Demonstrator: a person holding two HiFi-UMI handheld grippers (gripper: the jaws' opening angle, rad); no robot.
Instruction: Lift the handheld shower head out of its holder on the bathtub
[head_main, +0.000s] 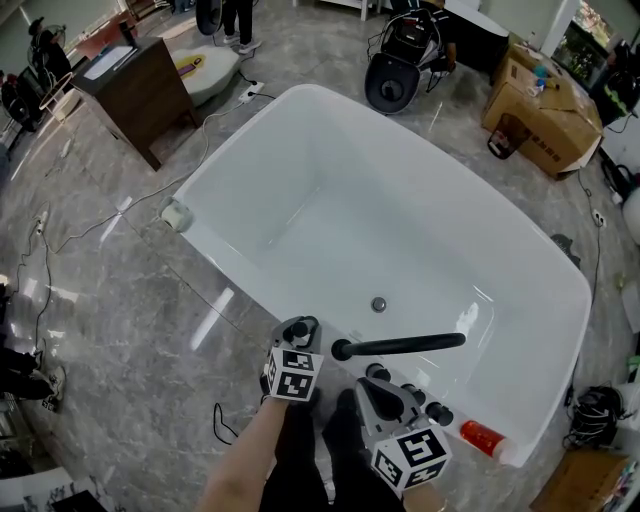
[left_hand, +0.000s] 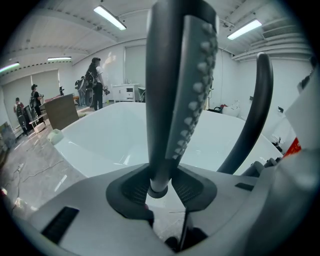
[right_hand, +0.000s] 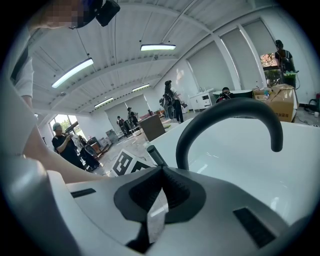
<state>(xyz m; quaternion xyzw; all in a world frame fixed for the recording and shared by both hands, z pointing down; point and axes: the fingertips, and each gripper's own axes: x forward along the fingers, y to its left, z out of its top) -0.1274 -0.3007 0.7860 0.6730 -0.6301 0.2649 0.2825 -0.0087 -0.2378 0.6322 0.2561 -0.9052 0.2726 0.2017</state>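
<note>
Okay, I'm on it: the left hand-held gripper (left_hand: 160, 186) has its pads clamped on the shower head (left_hand: 175, 90), low down on the narrow neck just under the nozzle strip. The wand stands close to upright at the near rim of the tub (head_main: 340, 230), nozzle face turned to my right, with the arched spout (head_main: 400, 346) just beside it on that side. I can't make out the holder, as my own jaws cover the foot of the wand, so I can't say whether the foot is seated or clear. The right hand-held gripper (right_hand: 161, 175) hangs near, behind the spout, jaws together on nothing. Now, how will this thing handle? It looks like a stiff, slim black stick, probably light, with a smooth coating that I'd expect to be slippery under the pads. The neck seems the right place to hold: round, narrow and clear of the soft-looking nozzle nubs. I'd take it straight up along its own line, no twisting, since a sideways pull could jam it or knock it into the spout. If a hose trails below, I'd expect drag as it rises.
</note>
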